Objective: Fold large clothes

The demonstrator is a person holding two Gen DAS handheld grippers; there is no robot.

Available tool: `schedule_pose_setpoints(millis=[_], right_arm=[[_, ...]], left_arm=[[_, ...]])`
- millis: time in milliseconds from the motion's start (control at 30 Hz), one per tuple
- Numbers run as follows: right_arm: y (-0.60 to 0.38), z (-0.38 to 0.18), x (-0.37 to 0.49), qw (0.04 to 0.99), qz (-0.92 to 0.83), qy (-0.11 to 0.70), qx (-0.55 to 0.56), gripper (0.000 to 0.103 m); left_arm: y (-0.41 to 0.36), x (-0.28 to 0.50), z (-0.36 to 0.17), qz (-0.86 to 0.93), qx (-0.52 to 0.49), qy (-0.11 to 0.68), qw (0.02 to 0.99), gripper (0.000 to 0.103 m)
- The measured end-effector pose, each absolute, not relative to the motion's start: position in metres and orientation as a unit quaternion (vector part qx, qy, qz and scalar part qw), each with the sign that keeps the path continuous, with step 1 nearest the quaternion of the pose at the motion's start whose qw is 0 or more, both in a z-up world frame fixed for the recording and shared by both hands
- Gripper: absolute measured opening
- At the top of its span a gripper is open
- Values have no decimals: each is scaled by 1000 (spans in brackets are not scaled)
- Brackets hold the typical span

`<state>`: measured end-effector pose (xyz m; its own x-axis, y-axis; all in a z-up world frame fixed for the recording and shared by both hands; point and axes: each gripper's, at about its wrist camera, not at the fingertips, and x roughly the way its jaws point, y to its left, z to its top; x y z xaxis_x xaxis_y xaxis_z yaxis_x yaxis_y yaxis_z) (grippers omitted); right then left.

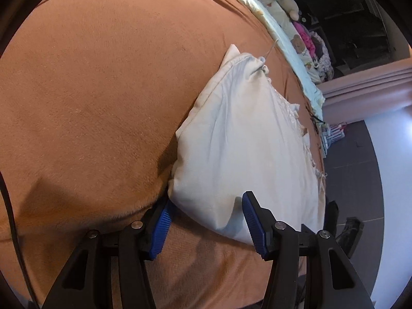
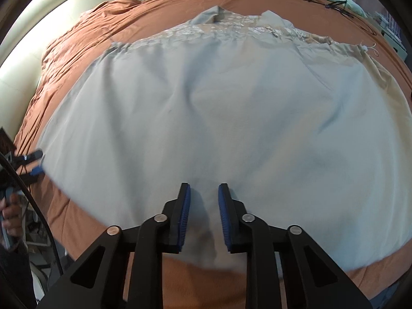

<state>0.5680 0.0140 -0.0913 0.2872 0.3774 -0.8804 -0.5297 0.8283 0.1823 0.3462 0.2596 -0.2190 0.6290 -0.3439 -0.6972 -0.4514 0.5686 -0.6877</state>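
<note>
Pretty clearly a bedroom in someone's home: a wide bed is being covered by a rust-brown blanket, with a pale teddy-bear print quilt being bunched along its far edge. Pinkish curtains are being hung beside a dark window, and a cream padded headboard is being shown too.

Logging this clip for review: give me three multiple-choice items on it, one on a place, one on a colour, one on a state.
1. The white garment lies on:
A. the orange-brown bedspread
B. a grey floor
C. a wooden chair

2. The gripper pads are:
A. red
B. blue
C. green

3. The right gripper is:
A. shut on a cable
B. open over the near hem
C. out of view

Answers: 1 A, bedspread shows all round the garment; 2 B, blue ribbed pads; 3 B, a gap parts the jaws above the cloth.
</note>
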Motion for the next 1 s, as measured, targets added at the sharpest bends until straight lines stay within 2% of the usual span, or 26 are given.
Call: schedule_pose_setpoints(millis=[433,900,1000], right_arm=[[61,-105,651,812,264,515,-74,9],[99,-122,756,828,229,507,-72,5],[105,-122,770,827,224,510,-75,5]], left_arm=[[258,337,-221,102,-491,399,767,49],[252,339,-219,152,-514,390,749,49],[253,339,-219,160,-519,387,745,43]])
